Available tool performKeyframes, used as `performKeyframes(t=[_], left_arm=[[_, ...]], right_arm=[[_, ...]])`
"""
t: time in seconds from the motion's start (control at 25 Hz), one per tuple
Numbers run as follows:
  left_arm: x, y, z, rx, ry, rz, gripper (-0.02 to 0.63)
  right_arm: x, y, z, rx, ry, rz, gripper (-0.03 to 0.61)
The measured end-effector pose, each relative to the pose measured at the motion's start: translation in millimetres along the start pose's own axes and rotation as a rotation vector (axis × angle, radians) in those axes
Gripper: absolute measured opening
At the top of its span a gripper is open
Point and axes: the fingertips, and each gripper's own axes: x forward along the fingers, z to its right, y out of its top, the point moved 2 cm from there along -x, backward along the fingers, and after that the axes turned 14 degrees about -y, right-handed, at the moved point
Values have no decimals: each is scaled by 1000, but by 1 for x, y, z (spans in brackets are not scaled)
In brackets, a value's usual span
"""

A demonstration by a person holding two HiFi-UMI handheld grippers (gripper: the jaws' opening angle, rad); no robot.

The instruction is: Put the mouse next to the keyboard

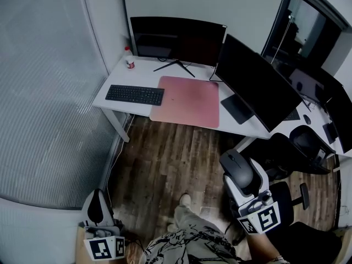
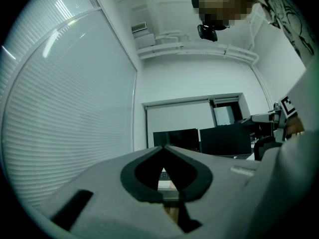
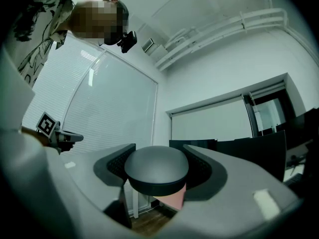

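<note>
a white desk [image 1: 118, 77] stands in the upper middle of the frame, against a white wall [image 1: 192, 1]. a dark back screen [image 1: 177, 40] and a dark side screen [image 1: 256, 81] sit on it. the floor [image 1: 165, 164] is brown wood. a big glass wall with blinds [image 1: 44, 92] fills the left side. a black chair [image 1: 308, 139] is at the right. white pipes [image 2: 199, 49] run under the ceiling.

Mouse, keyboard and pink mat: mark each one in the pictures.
mouse [image 3: 156, 167], right gripper view, middle of its rounded dark top.
keyboard [image 1: 135, 94], head view, middle of its key field.
pink mat [image 1: 186, 100], head view, bare centre of its surface.
</note>
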Motion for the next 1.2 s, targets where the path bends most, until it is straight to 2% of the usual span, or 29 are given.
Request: performKeyframes(t=[0.84,1.2], left_arm=[[139,-2,-13,-5,26,-1,-9],[166,-6,-16,3,54,-13,-9]], right_arm=[[128,-22,75,15,6,5,307],[163,-34,88,25,31,0,307]])
